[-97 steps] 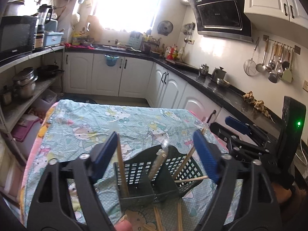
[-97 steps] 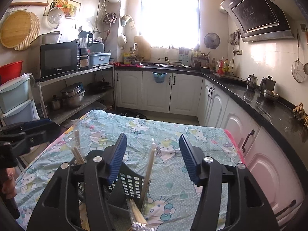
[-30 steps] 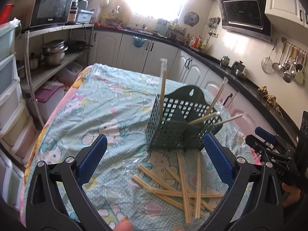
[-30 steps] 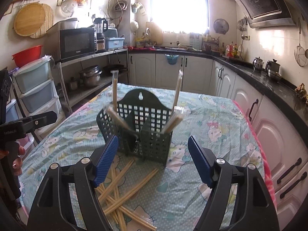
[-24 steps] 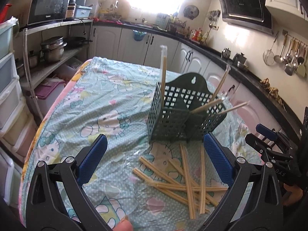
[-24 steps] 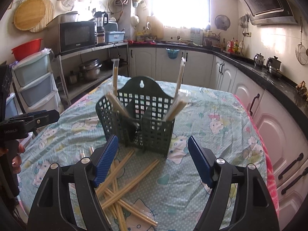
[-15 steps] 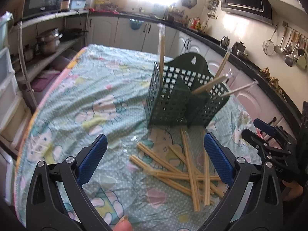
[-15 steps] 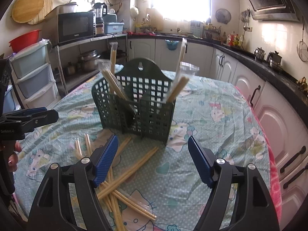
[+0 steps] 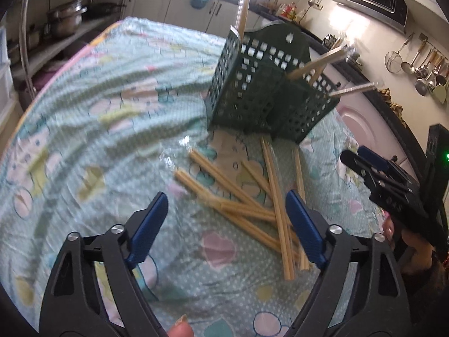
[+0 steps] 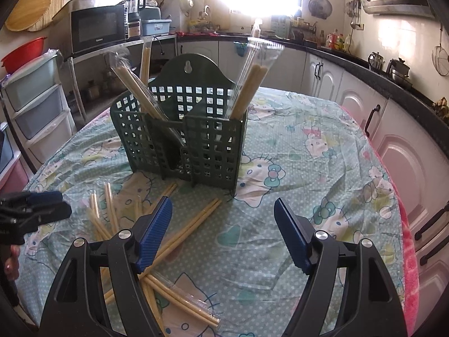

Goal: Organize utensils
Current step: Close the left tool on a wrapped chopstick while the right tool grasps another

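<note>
A dark green slotted utensil basket (image 9: 252, 84) (image 10: 182, 140) stands upright on the table with several wrapped chopstick pairs (image 10: 249, 84) leaning out of it. Loose chopsticks (image 9: 238, 196) (image 10: 190, 224) lie crossed on the cloth in front of it. My left gripper (image 9: 226, 199) hovers just above this pile, its jaws closing, with the sticks under the gap and no pad touching them. My right gripper (image 10: 222, 201) hangs open over the cloth near the basket's front, empty. Each gripper also shows in the other's view: right gripper (image 9: 348, 156), left gripper (image 10: 56, 202).
The table wears a cartoon-print cloth (image 10: 322, 168); its right edge drops beside white cabinets (image 10: 407, 154). Plastic drawers (image 10: 33, 106) and a shelf with pots (image 9: 61, 25) stand to the left. A fingertip (image 9: 179, 328) shows at the bottom of the left wrist view.
Both grippers have sunk toward the table and tipped down, so the loose chopsticks look closer. The left gripper's fingers stand nearer together than before. The basket has not moved.
</note>
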`<state>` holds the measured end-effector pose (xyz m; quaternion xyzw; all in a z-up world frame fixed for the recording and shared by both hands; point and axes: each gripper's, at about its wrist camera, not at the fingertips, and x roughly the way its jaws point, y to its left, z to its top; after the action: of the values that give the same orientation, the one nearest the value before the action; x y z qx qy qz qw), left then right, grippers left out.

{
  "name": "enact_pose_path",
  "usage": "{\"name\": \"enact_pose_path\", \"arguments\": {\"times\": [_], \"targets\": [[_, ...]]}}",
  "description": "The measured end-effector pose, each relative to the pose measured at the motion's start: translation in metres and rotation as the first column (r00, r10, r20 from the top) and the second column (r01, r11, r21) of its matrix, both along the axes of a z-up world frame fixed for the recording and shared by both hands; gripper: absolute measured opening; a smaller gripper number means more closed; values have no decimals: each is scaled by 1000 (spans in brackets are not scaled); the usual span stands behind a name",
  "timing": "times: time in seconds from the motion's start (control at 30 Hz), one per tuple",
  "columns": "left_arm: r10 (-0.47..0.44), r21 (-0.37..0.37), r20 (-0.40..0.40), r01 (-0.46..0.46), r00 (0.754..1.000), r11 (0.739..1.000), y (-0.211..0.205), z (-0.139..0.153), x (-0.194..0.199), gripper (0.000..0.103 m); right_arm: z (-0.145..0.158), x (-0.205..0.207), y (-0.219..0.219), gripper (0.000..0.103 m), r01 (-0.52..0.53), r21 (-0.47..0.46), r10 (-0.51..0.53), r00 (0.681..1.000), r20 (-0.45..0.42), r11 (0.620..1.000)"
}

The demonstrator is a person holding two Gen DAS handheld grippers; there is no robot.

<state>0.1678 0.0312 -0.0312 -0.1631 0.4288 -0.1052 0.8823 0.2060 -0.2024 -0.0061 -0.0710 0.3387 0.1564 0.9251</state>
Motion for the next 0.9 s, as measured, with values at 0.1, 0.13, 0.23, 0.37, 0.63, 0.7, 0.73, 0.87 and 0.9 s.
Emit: {"name": "enact_pose_path", "arguments": {"times": [0.1,0.13,0.23,0.37,0.63,0.7,0.73,0.87,0.9], "targets": [[-9,-57,-42,7,999,998,0,-10,1,66,-5,5,1,72,1,-3,-1,1000,-11,1000],[-9,-67,-49,5,999,998,0,-13,2,64,-7,7,2,72,3,-3,-3,1000,-17,1000],[3,-116,-74,-11,997,993,3,-19,4,60,-13,12,3,72,5,1,-5,999,-37,1000],[25,-177,-124,-47,992,983,6,-28,11,56,-22,21,7,69,11,-5,-11,998,-64,1000],[83,-238,-192,-129,978,963,18,-40,27,43,-47,45,10,56,45,22,-41,983,-180,999],[92,-239,-195,-138,976,961,18,-41,28,40,-51,51,11,53,55,35,-46,977,-208,998],[95,-238,-197,-142,976,961,18,-41,28,37,-53,54,11,50,59,41,-48,974,-221,997],[101,-230,-197,-146,975,962,20,-42,27,31,-60,64,13,44,69,81,-45,962,-271,994],[102,-227,-196,-147,975,963,21,-41,28,30,-62,66,13,44,76,86,-49,959,-280,993]]}}
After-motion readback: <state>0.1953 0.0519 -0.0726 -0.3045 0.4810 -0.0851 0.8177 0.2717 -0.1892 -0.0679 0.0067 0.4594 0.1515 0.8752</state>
